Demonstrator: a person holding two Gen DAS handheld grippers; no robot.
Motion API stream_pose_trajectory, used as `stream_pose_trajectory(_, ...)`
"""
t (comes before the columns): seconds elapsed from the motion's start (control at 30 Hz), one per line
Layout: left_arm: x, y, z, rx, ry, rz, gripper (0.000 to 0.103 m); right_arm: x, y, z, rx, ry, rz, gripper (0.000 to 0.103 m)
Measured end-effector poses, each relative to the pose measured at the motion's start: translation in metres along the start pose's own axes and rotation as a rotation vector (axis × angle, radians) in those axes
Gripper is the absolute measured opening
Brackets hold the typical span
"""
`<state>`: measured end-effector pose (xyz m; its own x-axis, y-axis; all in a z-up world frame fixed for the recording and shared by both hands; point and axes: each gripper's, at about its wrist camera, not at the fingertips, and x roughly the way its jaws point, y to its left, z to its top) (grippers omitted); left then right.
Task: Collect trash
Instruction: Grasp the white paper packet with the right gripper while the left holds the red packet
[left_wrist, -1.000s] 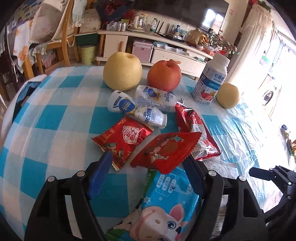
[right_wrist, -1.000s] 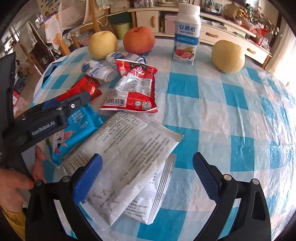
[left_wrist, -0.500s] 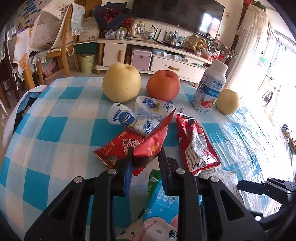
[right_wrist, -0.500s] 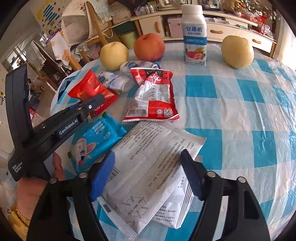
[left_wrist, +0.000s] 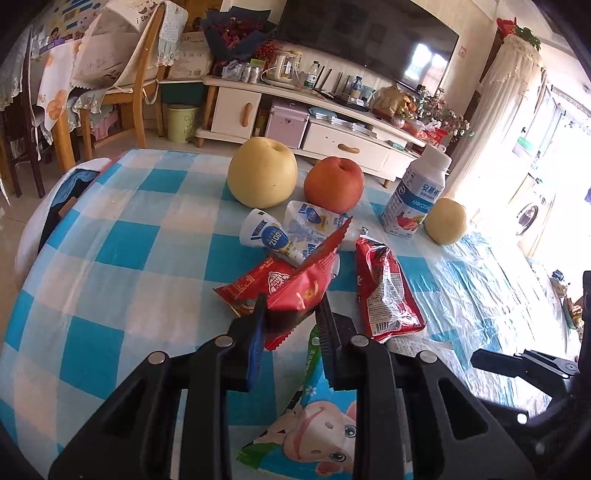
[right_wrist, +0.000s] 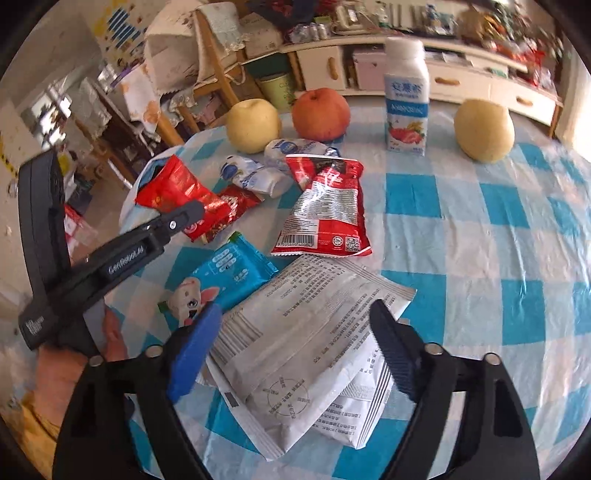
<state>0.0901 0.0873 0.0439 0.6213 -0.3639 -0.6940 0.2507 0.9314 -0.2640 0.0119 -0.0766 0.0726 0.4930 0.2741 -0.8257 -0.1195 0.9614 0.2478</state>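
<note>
My left gripper (left_wrist: 291, 306) is shut on a red snack wrapper (left_wrist: 306, 280) and holds it tilted up off the checked tablecloth; the right wrist view shows that wrapper (right_wrist: 177, 192) raised at the left. Under it lies a second red wrapper (left_wrist: 255, 284). My right gripper (right_wrist: 295, 308) straddles two stacked silver-white packets (right_wrist: 314, 332), and its jaws are opening with the packets between them. A red-and-silver snack bag (right_wrist: 328, 206), a blue cartoon wipes pack (right_wrist: 221, 273) and crumpled white-blue pouches (right_wrist: 255, 173) lie in the middle.
Two yellow pears (right_wrist: 253, 123) (right_wrist: 484, 129), a red apple (right_wrist: 321, 112) and an upright yogurt bottle (right_wrist: 406, 96) stand at the far side. The table edge (left_wrist: 48, 236) curves at the left. Beyond it are a wooden chair (left_wrist: 140, 81) and a TV cabinet (left_wrist: 332, 129).
My left gripper closed on the red wrapper and lifted it off the table. My right gripper narrowed around the silver-white packets, then widened again and rose a little.
</note>
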Motion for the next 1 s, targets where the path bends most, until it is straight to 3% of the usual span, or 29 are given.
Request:
stream_pose_trajectory(0.17,-0.010,0.005,-0.004,-0.015,-0.003,-0.010,0.027,0.008,0.036,-0.015,-0.251,0.022,-0.060,0.090)
stream_pose_trajectory(0.3,-0.018,0.009,-0.008,-0.024,-0.002,-0.017,0.027,0.015,0.065,-0.035,-0.495,-0.015,-0.217,0.090)
stream_pose_trajectory(0.33,-0.020,0.010,-0.008,-0.028,-0.003,-0.017,0.027,0.017,0.068,-0.038,-0.535,-0.029,-0.257,0.086)
stream_pose_trajectory(0.37,-0.023,0.011,-0.010,-0.034,-0.004,-0.017,0.027,0.019,0.070,-0.041,-0.558,-0.034,-0.280,0.072)
stream_pose_trajectory(0.43,-0.027,0.013,-0.013,-0.043,-0.006,-0.020,0.027,0.022,0.068,-0.040,-0.549,-0.023,-0.275,0.057)
stream_pose_trajectory(0.5,-0.032,0.015,-0.015,-0.050,-0.011,-0.024,0.027,0.021,0.065,-0.039,-0.535,-0.027,-0.274,0.051)
stream_pose_trajectory(0.57,-0.036,0.016,-0.017,-0.059,-0.015,-0.030,0.027,0.019,0.061,-0.036,-0.522,-0.040,-0.278,0.040)
stream_pose_trajectory(0.87,-0.063,0.023,-0.031,-0.102,-0.044,-0.036,0.027,-0.013,0.063,-0.028,-0.421,-0.133,-0.278,0.022)
stream_pose_trajectory(1.0,-0.078,0.025,-0.042,-0.115,-0.058,-0.035,0.027,-0.030,0.060,-0.027,-0.353,-0.170,-0.254,0.020)
